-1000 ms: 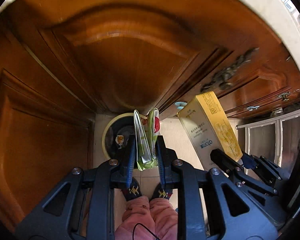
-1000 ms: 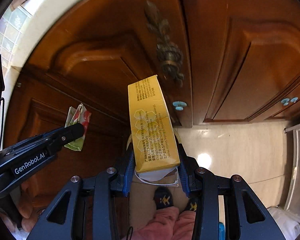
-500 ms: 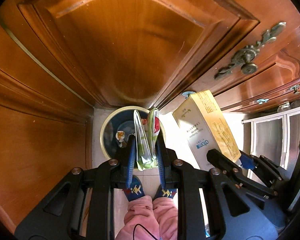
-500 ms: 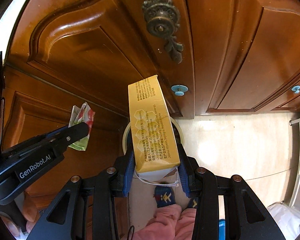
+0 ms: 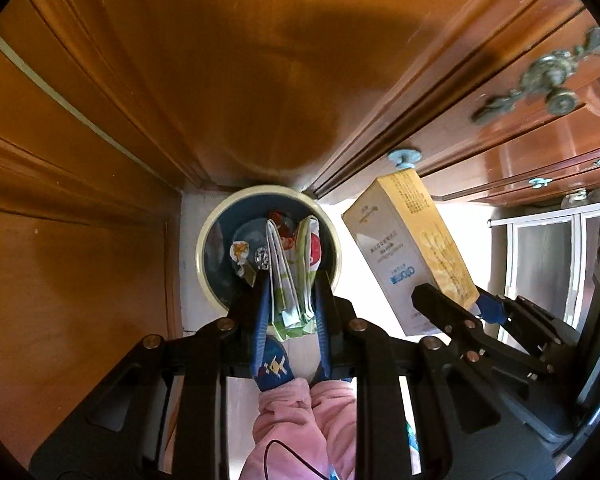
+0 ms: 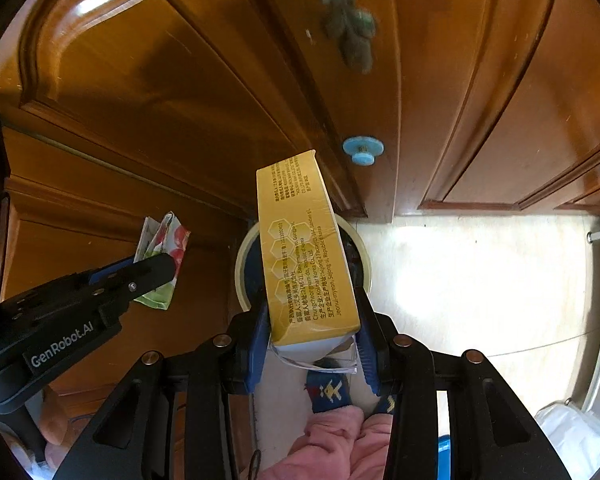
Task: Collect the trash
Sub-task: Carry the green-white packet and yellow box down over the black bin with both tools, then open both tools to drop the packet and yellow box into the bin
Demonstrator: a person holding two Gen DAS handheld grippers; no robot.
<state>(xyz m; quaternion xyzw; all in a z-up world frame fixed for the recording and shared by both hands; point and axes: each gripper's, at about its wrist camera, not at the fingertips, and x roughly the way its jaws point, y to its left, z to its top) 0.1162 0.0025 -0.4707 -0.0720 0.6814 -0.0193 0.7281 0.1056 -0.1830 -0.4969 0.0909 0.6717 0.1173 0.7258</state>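
trash: green snack wrapper (image 5: 294, 280) at frame centre, pinched by left gripper (image 5: 290, 292).
box: yellow carton (image 6: 306, 256) clamped in right gripper (image 6: 312, 320), mid-frame.
bin (image 5: 204, 240): round, directly behind both, by the wooden cabinet (image 5: 220, 60).

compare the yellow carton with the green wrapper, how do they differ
The yellow carton is a stiff, long box with printed text; the green wrapper is thin, folded packaging with red markings. The carton sits in the right gripper, the wrapper in the left gripper. The carton looks much bulkier. Both are clamped and held above the round bin on the floor.
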